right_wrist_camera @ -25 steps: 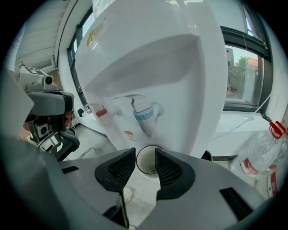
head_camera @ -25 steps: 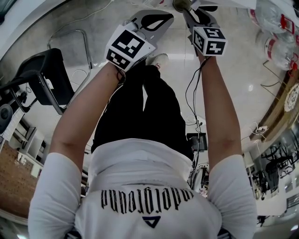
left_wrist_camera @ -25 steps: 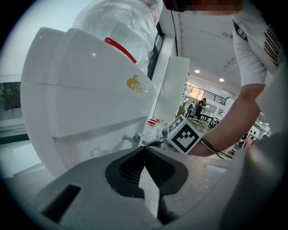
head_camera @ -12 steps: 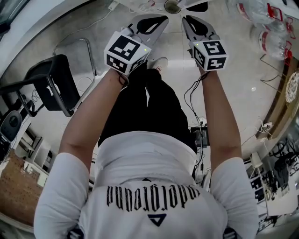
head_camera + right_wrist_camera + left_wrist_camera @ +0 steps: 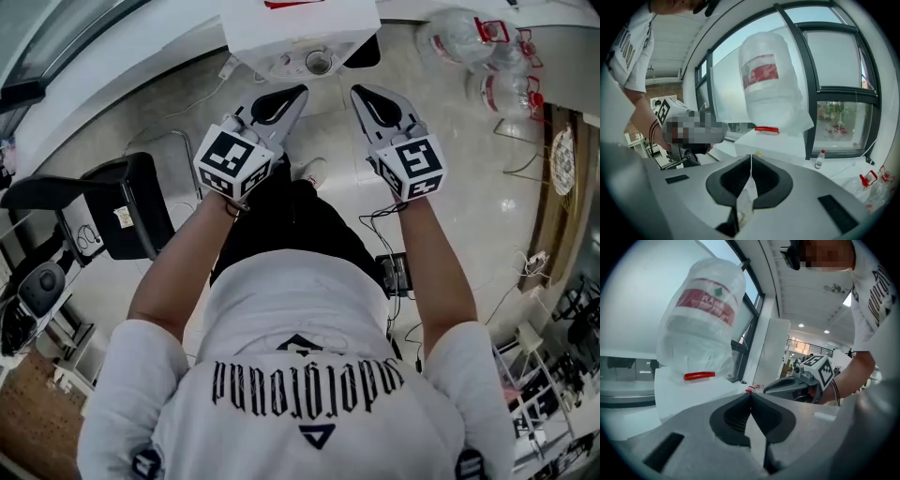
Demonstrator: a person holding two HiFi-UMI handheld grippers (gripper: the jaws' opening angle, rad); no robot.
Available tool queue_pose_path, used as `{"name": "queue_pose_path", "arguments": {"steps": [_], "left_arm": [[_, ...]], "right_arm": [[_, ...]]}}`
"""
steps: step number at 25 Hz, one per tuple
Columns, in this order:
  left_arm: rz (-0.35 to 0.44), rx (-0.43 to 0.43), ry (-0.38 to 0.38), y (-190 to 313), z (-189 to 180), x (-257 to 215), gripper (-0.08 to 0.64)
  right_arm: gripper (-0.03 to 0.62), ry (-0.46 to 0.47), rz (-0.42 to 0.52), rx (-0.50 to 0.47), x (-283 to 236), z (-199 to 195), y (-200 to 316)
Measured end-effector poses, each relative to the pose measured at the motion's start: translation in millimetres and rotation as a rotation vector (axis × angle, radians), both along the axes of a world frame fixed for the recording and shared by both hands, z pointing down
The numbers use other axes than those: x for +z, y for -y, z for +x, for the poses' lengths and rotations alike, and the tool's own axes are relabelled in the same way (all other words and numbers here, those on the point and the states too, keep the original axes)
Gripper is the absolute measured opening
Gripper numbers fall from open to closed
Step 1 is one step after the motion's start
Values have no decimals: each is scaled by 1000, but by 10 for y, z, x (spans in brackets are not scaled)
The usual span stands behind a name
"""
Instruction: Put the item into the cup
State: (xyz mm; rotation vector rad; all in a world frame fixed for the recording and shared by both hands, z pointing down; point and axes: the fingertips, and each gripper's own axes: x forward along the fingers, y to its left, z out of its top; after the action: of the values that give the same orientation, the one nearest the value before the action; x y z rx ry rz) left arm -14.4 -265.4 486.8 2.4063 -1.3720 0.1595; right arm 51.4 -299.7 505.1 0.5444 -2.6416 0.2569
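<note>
Left tongs: closed, the pads meet along one seam and nothing is gripped.
Right tongs: have just been closing and are now shut tip to tip; I see nothing between the pads.
Cup: stands on the white table, mouth up, ahead of both tips and roughly between them.
Item: I cannot make it out in any view. The cup's inside is too small and dark to tell whether it lies there.
Nearer hand: neither clearly; the cup sits close to the midline, with both tips drawn back from its rim.
Axis: the cup is upright, so any approach comes from above its mouth, not from the side.
Ahead of the tongs: a plastic-wrapped bottle with a red label stands on a white box.
Change from a second ago: my right tongs were up against the cup at the top edge of the head view. Now both tongs are clear of it, and the cup and white box sit further down in that view.
Judgement: the drop looks finished, though I cannot confirm it.
</note>
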Motion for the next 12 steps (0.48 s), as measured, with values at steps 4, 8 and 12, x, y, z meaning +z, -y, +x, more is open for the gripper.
{"name": "queue_pose_path", "arguments": {"steps": [4, 8, 12], "left_arm": [[62, 20, -10, -98, 85, -557, 15], [117, 30, -7, -151, 138, -1039, 15], [136, 50, 19, -365, 220, -1457, 15]], "right_arm": [[18, 41, 50, -5, -600, 73, -99], [18, 74, 107, -23, -1101, 167, -202], [17, 108, 145, -37, -1593, 278, -428]]}}
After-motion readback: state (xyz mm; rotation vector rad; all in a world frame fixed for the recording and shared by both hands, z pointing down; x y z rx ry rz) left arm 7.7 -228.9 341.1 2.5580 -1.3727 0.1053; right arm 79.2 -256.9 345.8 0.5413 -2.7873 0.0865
